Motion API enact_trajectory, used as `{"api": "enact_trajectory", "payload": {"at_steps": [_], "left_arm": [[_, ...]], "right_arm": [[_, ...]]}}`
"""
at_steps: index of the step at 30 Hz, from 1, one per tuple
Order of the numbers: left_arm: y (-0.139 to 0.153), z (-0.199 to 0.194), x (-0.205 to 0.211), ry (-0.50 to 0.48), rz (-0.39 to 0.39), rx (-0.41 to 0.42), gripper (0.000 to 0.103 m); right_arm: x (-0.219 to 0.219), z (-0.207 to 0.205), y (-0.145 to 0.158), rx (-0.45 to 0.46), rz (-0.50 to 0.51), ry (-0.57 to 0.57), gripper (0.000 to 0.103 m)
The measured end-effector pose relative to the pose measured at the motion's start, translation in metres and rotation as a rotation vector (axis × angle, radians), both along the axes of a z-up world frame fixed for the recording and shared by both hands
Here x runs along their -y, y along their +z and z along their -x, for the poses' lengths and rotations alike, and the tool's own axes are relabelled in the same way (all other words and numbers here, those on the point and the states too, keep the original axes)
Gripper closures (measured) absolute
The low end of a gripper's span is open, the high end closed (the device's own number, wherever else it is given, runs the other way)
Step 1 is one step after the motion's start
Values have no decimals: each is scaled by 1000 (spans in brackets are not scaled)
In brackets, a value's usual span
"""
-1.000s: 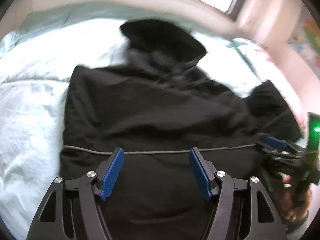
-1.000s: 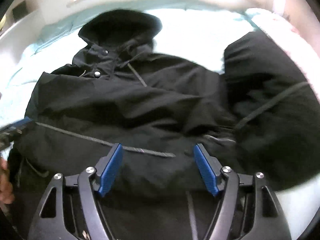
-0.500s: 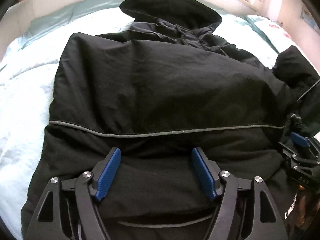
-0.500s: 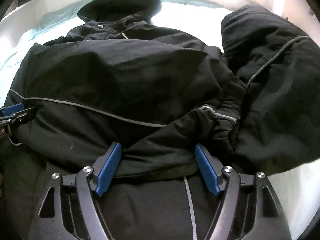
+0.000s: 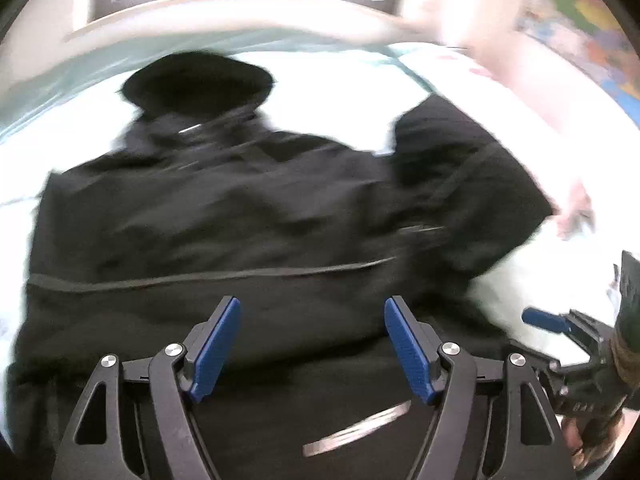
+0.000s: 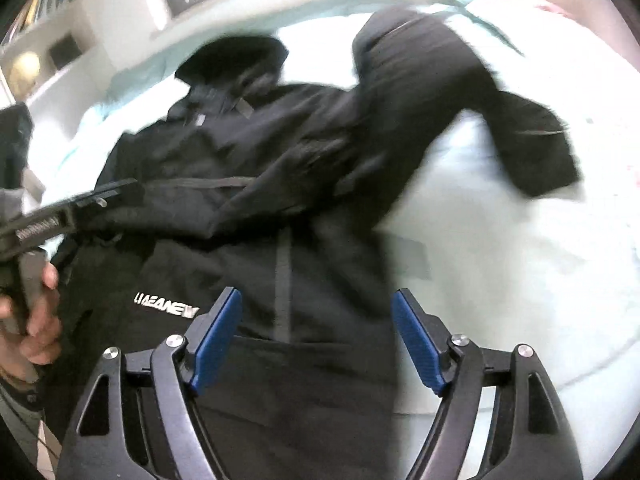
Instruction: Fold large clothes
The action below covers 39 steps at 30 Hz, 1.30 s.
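Note:
A large black hooded jacket (image 5: 224,224) lies spread on a pale bed, hood (image 5: 196,80) at the far end; it also shows in the right wrist view (image 6: 248,184). One sleeve (image 6: 440,92) stretches out to the right, and a white logo (image 6: 166,304) shows near the hem. My left gripper (image 5: 312,344) is open and empty above the jacket's lower part. My right gripper (image 6: 316,344) is open and empty above the hem. Each gripper shows in the other's view, the right one (image 5: 560,328) at the lower right, the left one (image 6: 80,204) at the left. Both views are motion-blurred.
The pale blue-white bedding (image 6: 520,260) lies bare to the right of the jacket. A headboard (image 5: 240,4) and window run along the far side. A colourful wall hanging (image 5: 584,32) is at the right. Shelves (image 6: 44,4) stand at the far left.
Both grippers have pulled back and up from the jacket, staying open. The right sleeve now lies stretched further out to the right.

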<state>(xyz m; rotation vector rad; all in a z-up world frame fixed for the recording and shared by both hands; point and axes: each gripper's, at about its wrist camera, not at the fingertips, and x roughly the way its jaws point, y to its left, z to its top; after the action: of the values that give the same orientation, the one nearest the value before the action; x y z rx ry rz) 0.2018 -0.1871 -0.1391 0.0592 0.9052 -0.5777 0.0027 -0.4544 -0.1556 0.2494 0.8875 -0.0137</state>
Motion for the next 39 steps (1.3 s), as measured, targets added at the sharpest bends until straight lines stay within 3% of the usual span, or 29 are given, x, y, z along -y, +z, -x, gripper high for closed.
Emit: {"api": "enact_trajectory", "payload": {"at_steps": [4, 8, 10, 13, 15, 18, 28, 30, 32, 34, 39], "left_arm": [[7, 10, 71, -96, 47, 32, 27], [-3, 2, 119, -108, 60, 38, 27], [-18, -10, 139, -107, 71, 1, 27], [-58, -26, 158, -80, 8, -62, 27], [-77, -29, 157, -74, 6, -67, 26], [-77, -26, 152, -79, 48, -49, 25], [-79, -11, 162, -86, 33, 19, 23], [-82, -5, 158, -87, 24, 33, 23], [-81, 5, 155, -89, 16, 42, 22], [-79, 11, 157, -89, 8, 46, 22], [-73, 5, 161, -79, -19, 51, 22]], "right_arm": [[65, 25, 26, 55, 25, -111, 23], [144, 32, 31, 61, 0, -244, 23], [179, 30, 26, 69, -58, -292, 23], [223, 25, 14, 73, -145, -362, 23], [245, 20, 7, 72, -184, -389, 23], [264, -1, -10, 54, -234, -408, 23], [286, -89, -68, -6, -340, -429, 23], [281, -103, -70, -9, -309, -425, 24], [267, -110, -63, 1, -245, -394, 52], [257, -111, -56, 18, -174, -381, 62], [250, -82, -17, 82, 28, -442, 67]]}}
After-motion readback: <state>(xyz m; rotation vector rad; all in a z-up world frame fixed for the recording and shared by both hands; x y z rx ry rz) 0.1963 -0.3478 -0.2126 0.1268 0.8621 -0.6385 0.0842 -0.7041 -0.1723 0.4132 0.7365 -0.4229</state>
